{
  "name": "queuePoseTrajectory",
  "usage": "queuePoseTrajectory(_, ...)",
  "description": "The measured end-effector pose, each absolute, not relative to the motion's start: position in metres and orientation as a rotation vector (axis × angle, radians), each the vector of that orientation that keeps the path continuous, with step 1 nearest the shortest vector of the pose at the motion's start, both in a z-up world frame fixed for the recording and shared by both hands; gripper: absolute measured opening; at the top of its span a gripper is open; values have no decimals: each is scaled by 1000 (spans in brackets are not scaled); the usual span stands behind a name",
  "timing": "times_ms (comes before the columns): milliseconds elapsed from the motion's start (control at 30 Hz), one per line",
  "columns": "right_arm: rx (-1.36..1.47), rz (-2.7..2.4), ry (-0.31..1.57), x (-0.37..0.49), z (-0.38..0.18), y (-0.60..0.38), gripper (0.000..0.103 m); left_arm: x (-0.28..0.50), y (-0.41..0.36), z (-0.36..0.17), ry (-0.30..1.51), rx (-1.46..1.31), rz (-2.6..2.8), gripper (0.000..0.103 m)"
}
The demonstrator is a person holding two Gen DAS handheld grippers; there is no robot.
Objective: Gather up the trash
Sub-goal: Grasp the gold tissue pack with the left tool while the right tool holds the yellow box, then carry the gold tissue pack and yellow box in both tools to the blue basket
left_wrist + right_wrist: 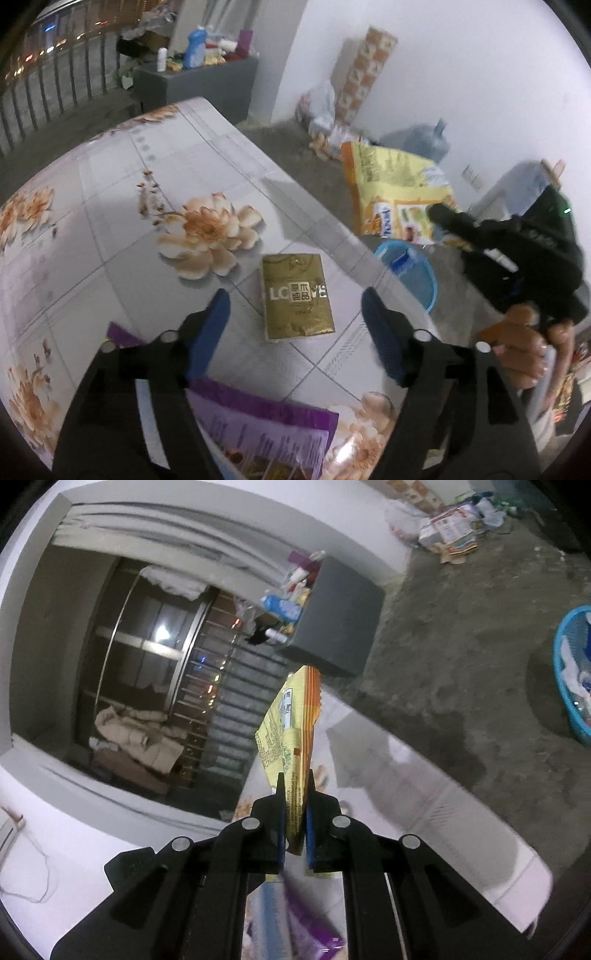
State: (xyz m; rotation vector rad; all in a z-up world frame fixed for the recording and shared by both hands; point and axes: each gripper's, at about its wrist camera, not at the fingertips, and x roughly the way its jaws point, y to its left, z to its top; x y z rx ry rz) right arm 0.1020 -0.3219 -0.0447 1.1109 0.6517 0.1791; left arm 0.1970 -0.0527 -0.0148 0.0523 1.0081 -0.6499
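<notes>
The right gripper (295, 808) is clamped on a yellow wrapper (291, 731), held up at frame centre over the table (424, 794); the carry-to-bin step seems in hand. The blue basket (570, 672), far right, looks like the drop point. The left gripper (295, 314), jaws wide apart and empty, hangs over a gold pack (295, 295) on the table; next it must lower and close on it.

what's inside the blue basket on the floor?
The blue basket holds white crumpled waste and a blue-and-white wrapper. The frame edge and the table cut off much of it, so its bottom and remaining contents are hidden.
</notes>
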Motion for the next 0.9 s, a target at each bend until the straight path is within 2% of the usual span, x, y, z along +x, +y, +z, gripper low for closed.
queuePoseTrajectory(100,1112,149,657,99,-53,-332,9,201,-70,-26,1034,122,-630,76)
queuePoseTrajectory(433,1161,102,635,79,-75,-371,9,214,-102,-68,1157,259,-536,76)
queuePoseTrajectory(600,1182,95,623,69,-81,-384,9,215,-108,-73,1146,287,-514,64)
queuePoseTrajectory(667,1191,90,618,68,-82,-388,9,216,-110,-71,1135,297,-522,53)
queuePoseTrajectory(900,1229,56,588,54,-91,-415,9,212,-111,-63,1130,282,-503,51)
